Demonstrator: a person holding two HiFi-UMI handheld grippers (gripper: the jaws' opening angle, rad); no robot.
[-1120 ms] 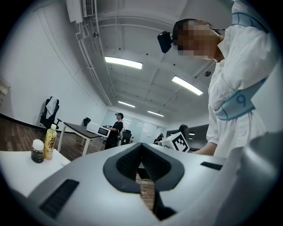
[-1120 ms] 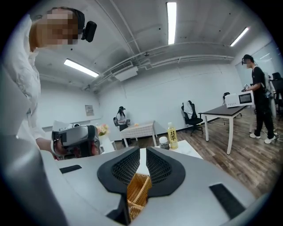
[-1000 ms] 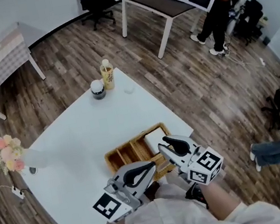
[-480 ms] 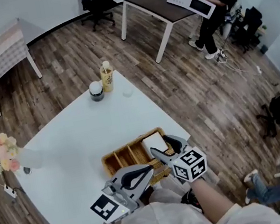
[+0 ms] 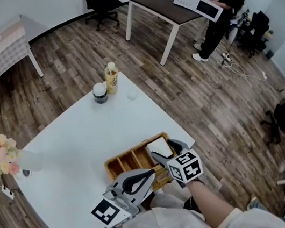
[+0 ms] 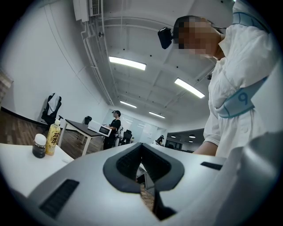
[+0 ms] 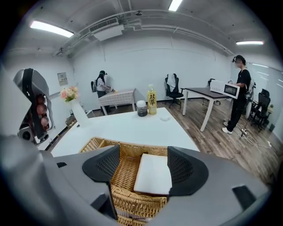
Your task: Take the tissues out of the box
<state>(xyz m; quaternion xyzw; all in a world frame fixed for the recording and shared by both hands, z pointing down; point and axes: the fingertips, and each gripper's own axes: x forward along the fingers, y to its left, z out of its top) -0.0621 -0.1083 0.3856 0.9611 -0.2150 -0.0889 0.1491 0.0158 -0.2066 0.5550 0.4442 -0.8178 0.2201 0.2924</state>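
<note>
Right tool lowered over tissues, jaws just opened, empty

Wood floor, white walls, ceiling strip lights.

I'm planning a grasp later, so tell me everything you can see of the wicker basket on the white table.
The wicker basket is a low, rectangular tray of tan woven cane, with dividers making several compartments. It sits flat on the white table near the edge closest to the person. A flat white tissue stack lies in its right-end compartment; the others look empty.
</note>
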